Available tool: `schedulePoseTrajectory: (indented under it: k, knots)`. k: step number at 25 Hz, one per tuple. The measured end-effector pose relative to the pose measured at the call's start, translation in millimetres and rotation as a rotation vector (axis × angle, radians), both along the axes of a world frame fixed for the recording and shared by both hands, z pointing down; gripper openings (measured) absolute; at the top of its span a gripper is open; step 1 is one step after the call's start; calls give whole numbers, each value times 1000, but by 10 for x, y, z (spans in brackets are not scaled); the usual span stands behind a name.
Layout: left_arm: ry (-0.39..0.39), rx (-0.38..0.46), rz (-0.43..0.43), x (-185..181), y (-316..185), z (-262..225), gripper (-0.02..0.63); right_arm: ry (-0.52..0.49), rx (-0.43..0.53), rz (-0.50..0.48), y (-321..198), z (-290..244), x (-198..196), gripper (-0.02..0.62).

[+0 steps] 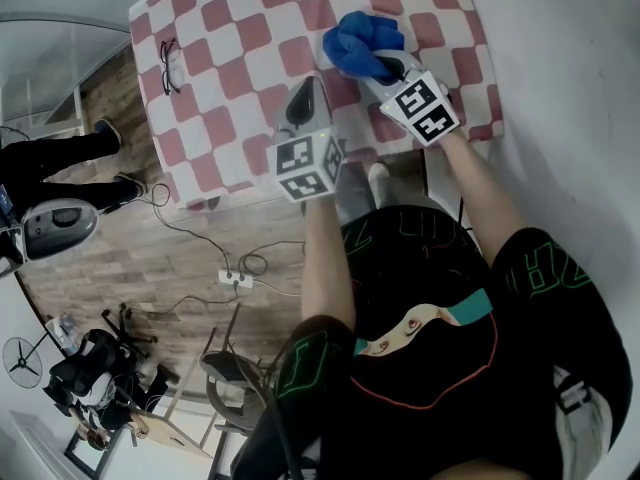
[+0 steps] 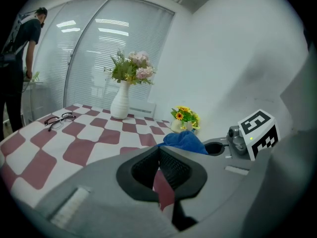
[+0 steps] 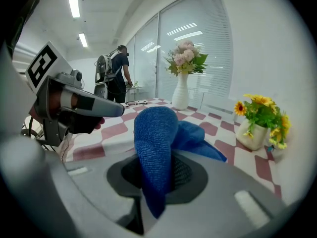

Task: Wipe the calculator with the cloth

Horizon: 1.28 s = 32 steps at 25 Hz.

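Note:
My right gripper [image 1: 385, 68] is shut on a blue cloth [image 1: 358, 40], held over the near right part of the red-and-white checked table [image 1: 230, 68]. In the right gripper view the cloth [image 3: 156, 143] stands folded up between the jaws of the right gripper [image 3: 158, 170] and spills forward. My left gripper [image 1: 303, 103] is shut with nothing in it, just left of the cloth near the table's front edge. Its pads [image 2: 171, 165] meet over a red square. No calculator shows in any view.
A pair of glasses [image 1: 170, 65] lies at the table's left side. At the far edge stand a white vase of flowers [image 2: 121, 105] and a small pot of yellow flowers [image 2: 183, 120]. A person [image 3: 116, 76] stands beyond the table's left end. Cables and a power strip [image 1: 235, 278] lie on the floor.

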<state>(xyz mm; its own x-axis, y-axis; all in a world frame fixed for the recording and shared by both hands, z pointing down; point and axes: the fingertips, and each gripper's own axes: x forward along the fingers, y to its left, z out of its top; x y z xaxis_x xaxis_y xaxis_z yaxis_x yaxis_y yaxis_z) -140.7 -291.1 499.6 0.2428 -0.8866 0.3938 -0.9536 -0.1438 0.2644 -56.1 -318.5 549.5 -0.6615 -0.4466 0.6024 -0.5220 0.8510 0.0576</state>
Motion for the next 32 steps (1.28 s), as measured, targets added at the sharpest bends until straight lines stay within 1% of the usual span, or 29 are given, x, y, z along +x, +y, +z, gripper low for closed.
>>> schedulePoseTrajectory:
  k: [9,14,16,21,27,32]
  knots:
    - [9,23,-21,32,77,-69,11,-102,-61,45,201,-17,-20,78]
    - [11,41,-30,94,132,-123,11,-152,-138,-39,438,-33,-56,77]
    - [8,51,-35,102,154,-161,11,-192,-149,-36,493,-129,-7,77]
    - [-1,91,-53,102,216,-336,11,-293,-114,-18,504,-538,180,77]
    - [-22,162,-41,235,252,-637,11,-480,-67,71,396,-1103,541,77]
    - [-47,218,-25,347,313,-905,11,-587,-2,168,304,-1496,855,77]
